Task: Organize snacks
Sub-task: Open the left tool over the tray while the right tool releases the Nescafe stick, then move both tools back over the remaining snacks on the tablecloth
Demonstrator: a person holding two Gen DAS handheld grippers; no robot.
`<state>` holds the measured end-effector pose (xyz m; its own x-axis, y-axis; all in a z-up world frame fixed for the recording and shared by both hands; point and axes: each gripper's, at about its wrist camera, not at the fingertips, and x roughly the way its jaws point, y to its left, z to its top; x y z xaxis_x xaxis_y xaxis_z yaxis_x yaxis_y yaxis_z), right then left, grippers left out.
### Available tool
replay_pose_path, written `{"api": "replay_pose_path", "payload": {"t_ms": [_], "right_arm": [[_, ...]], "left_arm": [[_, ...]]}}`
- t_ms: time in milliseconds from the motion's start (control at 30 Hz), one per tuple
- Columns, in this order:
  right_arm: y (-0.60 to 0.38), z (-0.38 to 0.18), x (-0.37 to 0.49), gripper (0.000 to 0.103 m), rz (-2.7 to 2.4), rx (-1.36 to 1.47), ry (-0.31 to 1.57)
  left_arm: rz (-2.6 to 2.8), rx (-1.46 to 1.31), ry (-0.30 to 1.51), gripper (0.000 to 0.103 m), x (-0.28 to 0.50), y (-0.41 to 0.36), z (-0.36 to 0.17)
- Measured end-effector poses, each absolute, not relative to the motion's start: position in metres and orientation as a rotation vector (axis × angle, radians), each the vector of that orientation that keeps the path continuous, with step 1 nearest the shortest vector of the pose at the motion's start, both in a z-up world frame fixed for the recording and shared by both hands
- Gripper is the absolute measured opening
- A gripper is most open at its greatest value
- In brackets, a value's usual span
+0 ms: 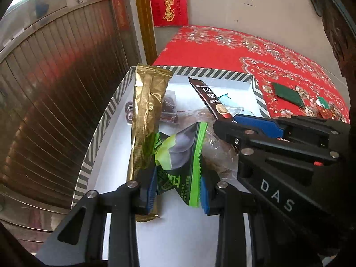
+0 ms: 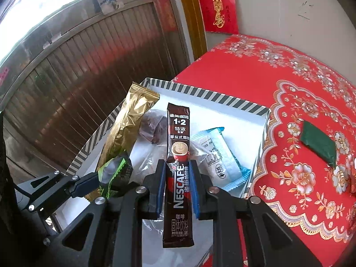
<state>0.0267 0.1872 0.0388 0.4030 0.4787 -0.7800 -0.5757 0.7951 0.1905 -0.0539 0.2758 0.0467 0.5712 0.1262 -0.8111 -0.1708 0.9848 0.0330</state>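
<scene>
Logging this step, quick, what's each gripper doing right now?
Left gripper: shut on the green snack packet.
Right gripper: shut on the coffee stick, over the striped box.

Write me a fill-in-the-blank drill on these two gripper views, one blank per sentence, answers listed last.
1. The right gripper is shut on a ____ coffee stick.
2. The left gripper holds a gold packet and a ____ packet over the striped box.
3. The dark green packet lies outside the box on the ____ tablecloth.
4. Inside the box, a light ____ packet lies right of the stick.

Answers: Nescafe; green; red; blue
</scene>
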Motion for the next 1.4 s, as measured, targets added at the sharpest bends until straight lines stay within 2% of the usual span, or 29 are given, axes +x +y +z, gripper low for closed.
{"api": "replay_pose_path", "payload": {"t_ms": [233, 367, 533, 600, 667, 767, 867, 1233, 1400], "right_arm": [[0.184, 0.038, 0.026, 0.023, 0.678, -0.095, 0.961], [0.178, 0.038, 0.026, 0.035, 0.673, -0.073, 0.97], [0.172, 0.043, 0.022, 0.036, 0.666, -0.062, 0.948], [0.168, 0.047, 0.018, 0.036, 0.664, -0.058, 0.933], [0.164, 0.052, 0.014, 0.039, 0.671, -0.048, 0.92], [0.156, 0.059, 0.005, 0.052, 0.671, -0.051, 0.888], [0.143, 0.065, -0.005, 0.052, 0.679, -0.046, 0.858], [0.061, 0.084, -0.026, 0.063, 0.583, 0.012, 0.778], [0.009, 0.084, -0.028, 0.072, 0.489, 0.017, 0.776]], "left_arm": [[0.182, -0.051, 0.949, 0.034, -0.056, 0.277, 0.045], [0.19, -0.036, 0.948, 0.036, -0.057, 0.276, 0.044], [0.195, -0.033, 0.945, 0.037, -0.058, 0.274, 0.046], [0.199, -0.041, 0.946, 0.043, -0.059, 0.274, 0.047], [0.192, -0.05, 0.93, 0.064, -0.062, 0.273, 0.052], [0.204, -0.027, 0.885, 0.073, -0.069, 0.268, 0.063], [0.199, -0.005, 0.851, 0.08, -0.075, 0.258, 0.075], [0.124, 0.015, 0.821, 0.081, -0.082, 0.203, 0.088], [0.068, -0.007, 0.832, 0.081, -0.076, 0.174, 0.091]]}}
